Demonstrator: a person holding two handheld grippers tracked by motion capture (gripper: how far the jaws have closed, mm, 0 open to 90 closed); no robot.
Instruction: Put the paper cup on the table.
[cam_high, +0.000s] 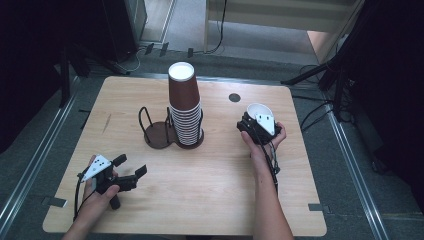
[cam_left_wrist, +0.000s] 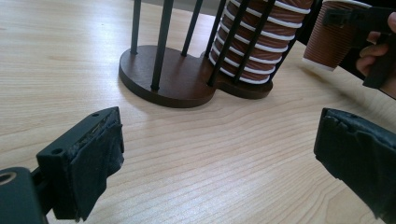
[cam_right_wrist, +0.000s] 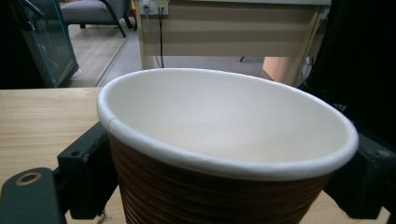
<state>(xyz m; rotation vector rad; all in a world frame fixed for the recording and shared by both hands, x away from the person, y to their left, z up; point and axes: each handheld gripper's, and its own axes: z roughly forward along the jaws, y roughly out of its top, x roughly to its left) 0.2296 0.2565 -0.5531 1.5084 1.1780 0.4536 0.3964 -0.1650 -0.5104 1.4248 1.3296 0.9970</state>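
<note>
Brown ribbed paper is what your right claw has pinched: one cup, mouth up, jaws pressing its wall from both sides just under the white rim. In the high view it sits over the right part of the bench, well apart from the stack in the holder; the left gripper view shows its base clear of the wood.

Your left claw is spread wide and empty, low over the bench near its front left, pointing toward the holder.

The main risk, as I judge it, is the grip itself. A thin paper wall buckles if you squeeze harder, and the cup could then pop out or go oval (an oval cup will not nest cleanly). Hold too lightly and it slides down between the pads.

The stack is tall and rises well above the holder's wires. Bring the cup in crooked or brush the top cups, and the upper ones could lean or topple. The holder's other bay stands empty, so a push there could shift the base.
</note>
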